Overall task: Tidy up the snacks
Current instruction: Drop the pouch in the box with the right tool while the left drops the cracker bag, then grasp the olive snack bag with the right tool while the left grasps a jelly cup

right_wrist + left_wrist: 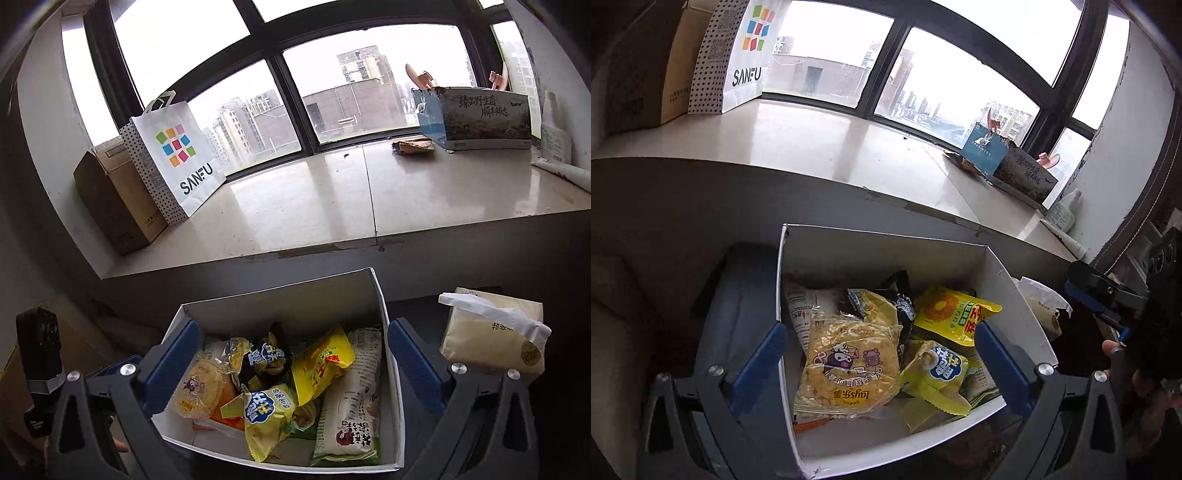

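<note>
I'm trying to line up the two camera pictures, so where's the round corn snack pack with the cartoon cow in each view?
Left wrist view: the round corn snack pack lies low and centre-left in the white box, large and close.
Right wrist view: the same pack lies at the box's lower left, smaller.
Shared landmark: the SANFU paper bag on the windowsill.

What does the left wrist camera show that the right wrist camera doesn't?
Only the left wrist view shows the round corn-cracker pack's front face with its cartoon cow, and a white bottle at the sill's end.

Only the right wrist view shows the long white snack pack lying along the box wall, and a small wrapper on the sill.

Both show the white box of snacks, the SANFU bag, the tissue pack, and each view's own open, empty gripper: left gripper, right gripper.
</note>
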`<state>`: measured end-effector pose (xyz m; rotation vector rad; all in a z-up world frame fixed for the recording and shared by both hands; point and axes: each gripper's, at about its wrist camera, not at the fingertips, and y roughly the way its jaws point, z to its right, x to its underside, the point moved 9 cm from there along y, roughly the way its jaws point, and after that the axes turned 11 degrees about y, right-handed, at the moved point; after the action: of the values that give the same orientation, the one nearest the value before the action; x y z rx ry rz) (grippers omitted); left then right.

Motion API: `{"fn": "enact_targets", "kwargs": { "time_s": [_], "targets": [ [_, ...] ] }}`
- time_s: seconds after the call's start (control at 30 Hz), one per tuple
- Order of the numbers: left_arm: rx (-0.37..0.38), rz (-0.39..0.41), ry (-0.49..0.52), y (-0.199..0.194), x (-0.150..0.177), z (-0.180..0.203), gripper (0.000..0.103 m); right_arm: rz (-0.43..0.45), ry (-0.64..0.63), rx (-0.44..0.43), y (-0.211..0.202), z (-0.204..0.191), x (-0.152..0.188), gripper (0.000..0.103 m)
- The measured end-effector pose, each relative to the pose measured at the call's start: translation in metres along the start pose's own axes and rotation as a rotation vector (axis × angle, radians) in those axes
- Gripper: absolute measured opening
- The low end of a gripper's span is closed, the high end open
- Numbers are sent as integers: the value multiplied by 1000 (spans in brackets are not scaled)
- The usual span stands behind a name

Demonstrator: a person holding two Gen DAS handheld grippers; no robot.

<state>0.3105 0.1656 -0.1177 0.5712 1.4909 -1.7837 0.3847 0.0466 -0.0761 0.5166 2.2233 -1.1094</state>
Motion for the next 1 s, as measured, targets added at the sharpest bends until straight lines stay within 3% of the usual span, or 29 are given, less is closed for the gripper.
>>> {"fn": "enact_targets", "kwargs": {
  "time_s": [0.17,0.3,0.63,0.77,1.0],
  "targets": [
    [-18,51,37,-24,-4,-1,103,15,-56,6,-9,-7,9,103],
    [20,145,118,-66,-5,18,103,21,-92,-20,-24,-18,18,103],
    [48,309,254,-165,20,66,103,114,-233,-98,-113,-49,53,103],
    [19,303,309,-185,48,81,103,161,-281,-78,-152,-43,75,103],
    [62,255,284,-199,115,88,103,112,-260,-51,-189,-4,142,103]
  ]
}}
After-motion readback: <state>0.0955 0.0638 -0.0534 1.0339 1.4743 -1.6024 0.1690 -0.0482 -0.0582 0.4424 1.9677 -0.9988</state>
